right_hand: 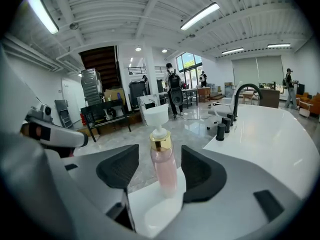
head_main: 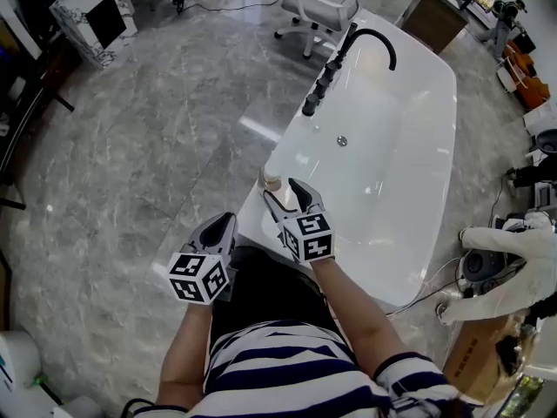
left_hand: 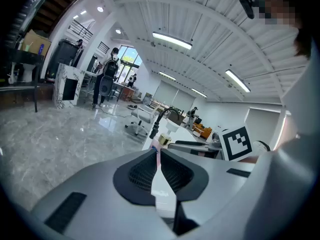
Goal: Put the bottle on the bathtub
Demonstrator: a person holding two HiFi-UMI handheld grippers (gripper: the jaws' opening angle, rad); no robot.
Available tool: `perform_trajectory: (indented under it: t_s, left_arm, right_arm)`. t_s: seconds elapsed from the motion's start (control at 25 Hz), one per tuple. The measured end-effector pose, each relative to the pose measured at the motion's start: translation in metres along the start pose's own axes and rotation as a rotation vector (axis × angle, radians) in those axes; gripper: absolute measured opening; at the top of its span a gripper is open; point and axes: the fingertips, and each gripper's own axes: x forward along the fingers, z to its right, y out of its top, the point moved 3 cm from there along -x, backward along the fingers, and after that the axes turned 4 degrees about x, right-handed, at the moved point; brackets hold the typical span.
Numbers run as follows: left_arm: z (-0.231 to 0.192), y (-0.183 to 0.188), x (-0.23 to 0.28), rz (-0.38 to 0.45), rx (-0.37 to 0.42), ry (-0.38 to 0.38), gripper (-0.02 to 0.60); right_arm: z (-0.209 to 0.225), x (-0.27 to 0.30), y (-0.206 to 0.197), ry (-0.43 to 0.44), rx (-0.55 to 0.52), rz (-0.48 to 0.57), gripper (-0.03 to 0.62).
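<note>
A pink pump bottle [right_hand: 163, 163] with a gold collar and white pump head stands upright on the near corner of the white bathtub [right_hand: 272, 134] rim. My right gripper [right_hand: 160, 168] is open, one jaw on each side of the bottle with a gap to each. In the head view the bottle [head_main: 271, 180] sits just past the right gripper [head_main: 288, 197], at the tub's [head_main: 439, 138] near left corner. My left gripper [head_main: 223, 230] hangs shut and empty beside the tub, over the floor. Past the shut left gripper [left_hand: 156, 155], the bottle [left_hand: 161, 143] shows.
A black arched faucet [head_main: 376, 38] and black knobs [head_main: 318, 90] line the tub's left rim. A white office chair [head_main: 326, 7] stands beyond the tub, and a marble-patterned cabinet [head_main: 96, 11] is at far left. Cardboard box [head_main: 474, 355] and equipment crowd the right. People stand far back [right_hand: 174, 91].
</note>
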Motion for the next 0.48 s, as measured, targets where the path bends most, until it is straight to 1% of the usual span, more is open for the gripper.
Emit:
perform_trajectory:
  t_s: [0.16, 0.48]
  left_arm:
    - [0.006, 0.002, -0.003, 0.008, -0.008, 0.004, 0.037]
    - [0.022, -0.002, -0.006, 0.009, -0.019, -0.004, 0.037]
  right_arm:
    - [-0.002, -0.019, -0.004, 0.009, 0.016, -0.002, 0.271]
    - [0.001, -0.061, -0.014, 0.017, 0.061, -0.004, 0.16]
